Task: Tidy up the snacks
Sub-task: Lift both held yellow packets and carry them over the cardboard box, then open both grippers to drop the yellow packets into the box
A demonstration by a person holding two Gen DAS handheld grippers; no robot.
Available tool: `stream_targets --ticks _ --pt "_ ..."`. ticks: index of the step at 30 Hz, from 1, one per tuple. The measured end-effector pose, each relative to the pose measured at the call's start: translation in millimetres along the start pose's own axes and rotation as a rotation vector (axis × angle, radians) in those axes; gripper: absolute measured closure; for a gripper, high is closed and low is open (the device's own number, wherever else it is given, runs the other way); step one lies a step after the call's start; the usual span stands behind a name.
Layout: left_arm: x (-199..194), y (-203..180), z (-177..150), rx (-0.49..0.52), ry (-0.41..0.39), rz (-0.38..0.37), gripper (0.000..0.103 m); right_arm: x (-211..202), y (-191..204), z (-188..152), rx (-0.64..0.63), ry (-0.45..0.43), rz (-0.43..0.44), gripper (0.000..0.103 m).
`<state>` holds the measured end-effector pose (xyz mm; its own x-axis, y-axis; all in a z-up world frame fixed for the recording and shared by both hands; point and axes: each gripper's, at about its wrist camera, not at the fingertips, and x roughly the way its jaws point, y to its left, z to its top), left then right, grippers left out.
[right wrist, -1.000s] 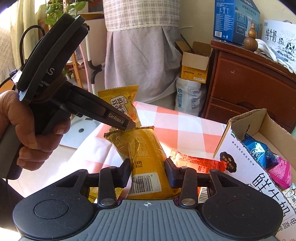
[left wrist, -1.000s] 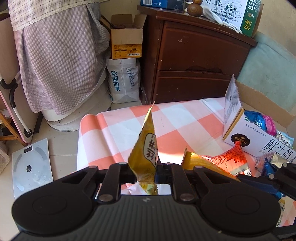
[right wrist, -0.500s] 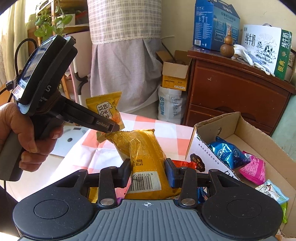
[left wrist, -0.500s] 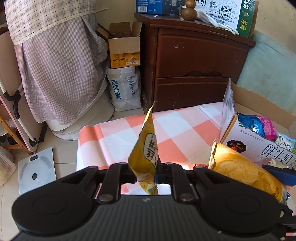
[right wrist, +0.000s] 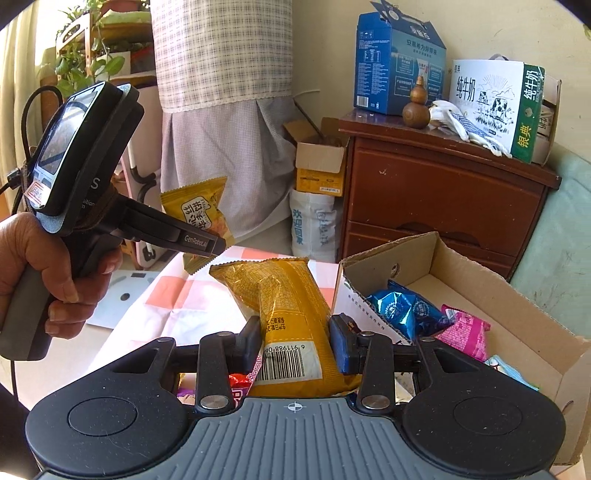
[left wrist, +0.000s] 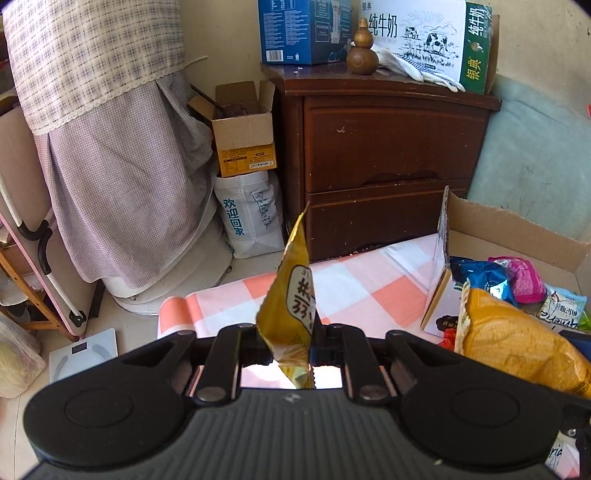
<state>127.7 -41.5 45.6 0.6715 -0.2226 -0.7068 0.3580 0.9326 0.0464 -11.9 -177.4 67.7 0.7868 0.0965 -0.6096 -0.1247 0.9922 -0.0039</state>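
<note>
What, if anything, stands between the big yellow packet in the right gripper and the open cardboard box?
Nothing visible blocks it. The right gripper holds the big yellow packet just left of the cardboard box. Only the box's near wall lies between them. The box is open on top, with bare floor behind its snack packets.

This is a lived-in room of a home, not a shop or a lab. A dark wooden nightstand [left wrist: 388, 166] with two drawers stands against the wall, and on it sit milk cartons [left wrist: 424, 37], a blue gift box [left wrist: 303, 29], a small wooden gourd [left wrist: 362, 55] and white gloves [left wrist: 417, 70]. Beside it an open cardboard box [left wrist: 245, 144] rests on a white shopping bag [left wrist: 251, 214]. A checked fabric cover with a lace trim [left wrist: 110, 129] drapes over something tall. A bathroom scale [left wrist: 83, 352] lies on the tiled floor. The bench wears a pink-and-white checked cloth [left wrist: 354, 288]. Potted plants [right wrist: 88, 62] sit on a wooden shelf by a sunlit window.
</note>
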Motion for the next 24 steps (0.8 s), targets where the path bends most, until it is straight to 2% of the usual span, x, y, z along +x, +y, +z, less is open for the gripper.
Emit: stream_targets --ticks 8,24 --pt "-4.5 -18.0 7.7 0.002 -0.014 -0.022 0.089 -20.7 -23.4 8.0 0.043 -0.058 -0.046 0.065" --pt "-19.5 -87.4 26.9 0.044 -0.065 -0.196 0.089 -48.3 -77.3 16.6 0.202 -0.134 -0.177 0.065"
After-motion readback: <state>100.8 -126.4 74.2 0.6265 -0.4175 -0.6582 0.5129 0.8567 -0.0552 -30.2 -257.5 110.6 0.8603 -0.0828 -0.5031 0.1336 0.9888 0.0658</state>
